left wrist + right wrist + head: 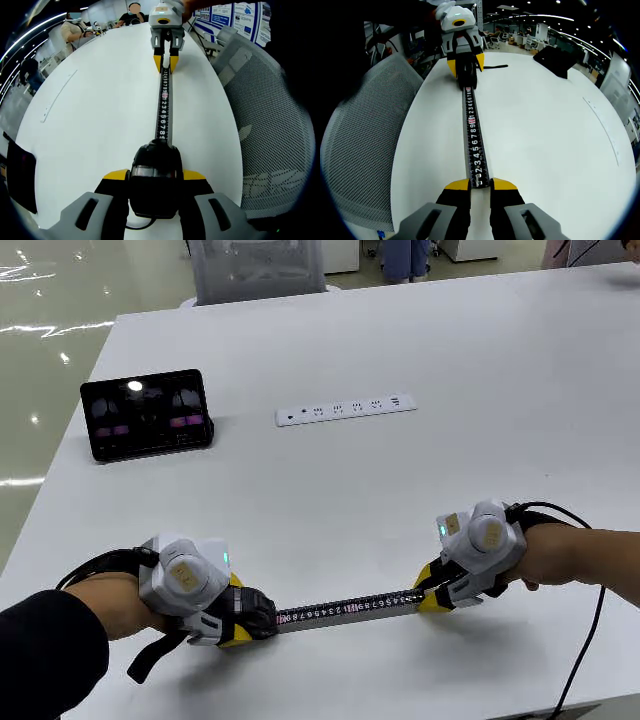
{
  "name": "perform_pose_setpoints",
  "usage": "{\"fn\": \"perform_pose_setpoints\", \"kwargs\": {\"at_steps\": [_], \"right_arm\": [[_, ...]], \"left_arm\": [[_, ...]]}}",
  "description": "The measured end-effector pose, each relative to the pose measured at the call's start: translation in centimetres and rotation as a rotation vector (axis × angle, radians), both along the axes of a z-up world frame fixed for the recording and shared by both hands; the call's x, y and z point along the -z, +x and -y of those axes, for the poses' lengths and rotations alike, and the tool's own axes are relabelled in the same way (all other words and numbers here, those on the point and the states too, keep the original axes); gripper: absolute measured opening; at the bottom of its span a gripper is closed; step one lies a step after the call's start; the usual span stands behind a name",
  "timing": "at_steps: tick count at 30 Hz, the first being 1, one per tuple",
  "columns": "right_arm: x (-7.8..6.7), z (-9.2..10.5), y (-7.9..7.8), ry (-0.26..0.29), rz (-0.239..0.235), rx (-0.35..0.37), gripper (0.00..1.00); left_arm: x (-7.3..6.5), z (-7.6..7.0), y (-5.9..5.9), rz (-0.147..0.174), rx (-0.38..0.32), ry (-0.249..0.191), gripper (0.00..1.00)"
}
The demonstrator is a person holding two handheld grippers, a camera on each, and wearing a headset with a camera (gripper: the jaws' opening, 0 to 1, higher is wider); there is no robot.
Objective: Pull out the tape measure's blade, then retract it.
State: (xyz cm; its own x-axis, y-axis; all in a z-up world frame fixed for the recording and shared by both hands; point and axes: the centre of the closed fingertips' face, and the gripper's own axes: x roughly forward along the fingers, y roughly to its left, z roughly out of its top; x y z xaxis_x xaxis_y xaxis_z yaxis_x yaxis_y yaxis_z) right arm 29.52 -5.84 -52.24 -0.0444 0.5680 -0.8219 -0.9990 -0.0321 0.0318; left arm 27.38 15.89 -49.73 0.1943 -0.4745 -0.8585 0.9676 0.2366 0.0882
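Observation:
The tape measure's black case [255, 612] [156, 172] sits between the jaws of my left gripper [232, 620] [156, 176], which is shut on it. Its black blade [345, 607] [164, 107] [472, 137] with white numbers stretches across the white table to my right gripper [432, 598] [480, 185], which is shut on the blade's tip. In the left gripper view the right gripper [166, 60] appears at the far end of the blade. The right gripper view shows the left gripper [464, 62] holding the case [466, 75] at the far end.
A black tablet [147, 414] stands at the table's left. A white power strip [345, 409] lies mid-table. A mesh office chair [265, 100] [365, 135] is beside the table's near edge. A cable [585, 640] trails from the right hand.

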Motion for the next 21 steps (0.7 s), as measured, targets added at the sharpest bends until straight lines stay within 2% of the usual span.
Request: {"fn": "perform_pose_setpoints", "kwargs": {"at_steps": [21], "right_arm": [[0.1, 1.7, 0.1, -0.020, 0.001, 0.009, 0.10]], "left_arm": [[-0.1, -0.1, 0.0, -0.003, 0.007, 0.006, 0.32]]}}
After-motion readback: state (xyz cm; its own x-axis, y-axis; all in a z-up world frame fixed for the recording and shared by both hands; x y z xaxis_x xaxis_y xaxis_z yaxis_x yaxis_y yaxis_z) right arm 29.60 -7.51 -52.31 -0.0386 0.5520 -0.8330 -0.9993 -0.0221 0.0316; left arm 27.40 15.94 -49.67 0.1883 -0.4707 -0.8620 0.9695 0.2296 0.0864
